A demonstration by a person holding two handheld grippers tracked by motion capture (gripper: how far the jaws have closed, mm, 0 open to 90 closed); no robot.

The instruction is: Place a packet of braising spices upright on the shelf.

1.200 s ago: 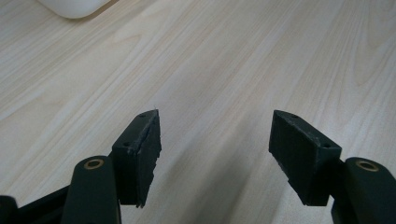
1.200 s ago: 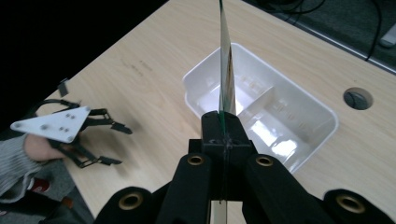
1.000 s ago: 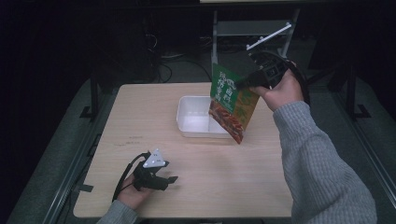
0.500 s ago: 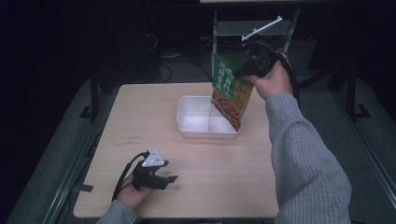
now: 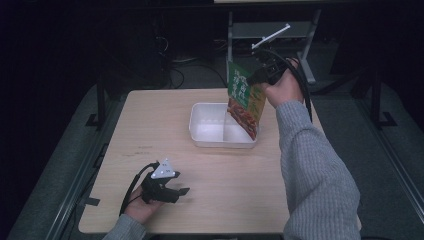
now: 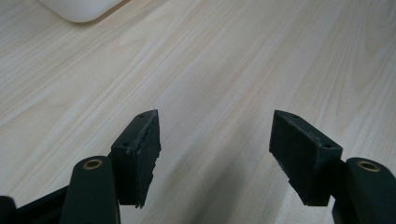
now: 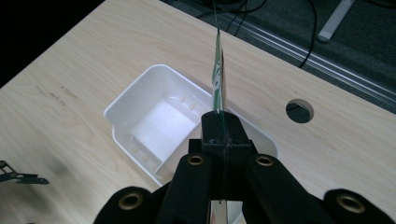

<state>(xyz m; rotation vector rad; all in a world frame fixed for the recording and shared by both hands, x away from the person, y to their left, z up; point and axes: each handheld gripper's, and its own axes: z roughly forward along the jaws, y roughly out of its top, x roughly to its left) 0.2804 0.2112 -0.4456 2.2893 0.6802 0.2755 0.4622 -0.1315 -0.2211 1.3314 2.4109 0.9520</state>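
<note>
A green and red food packet point(image 5: 245, 99) hangs upright in the air over the right end of the white bin point(image 5: 199, 129), pinched at its top corner by my right gripper point(image 5: 252, 77). In the right gripper view the packet point(image 7: 218, 77) shows edge-on, clamped between the shut jaws of that gripper point(image 7: 222, 128), with the bin point(image 7: 122, 106) below it, nothing inside. My left gripper point(image 5: 181, 190) rests low near the table's front left, jaws open. In the left gripper view its jaws stand wide apart over bare wood, the left gripper point(image 6: 215, 140) holding nothing.
The light wooden table point(image 5: 150, 120) has a round cable hole point(image 7: 299, 110) near its far right. A corner of the bin point(image 6: 79, 7) lies ahead of the left gripper. Dark floor, cables and a metal stand point(image 5: 270, 32) lie beyond the far edge.
My right gripper has carried the packet up and toward the far side, from in front of the bin's right end to above it. The left gripper has stayed still.
</note>
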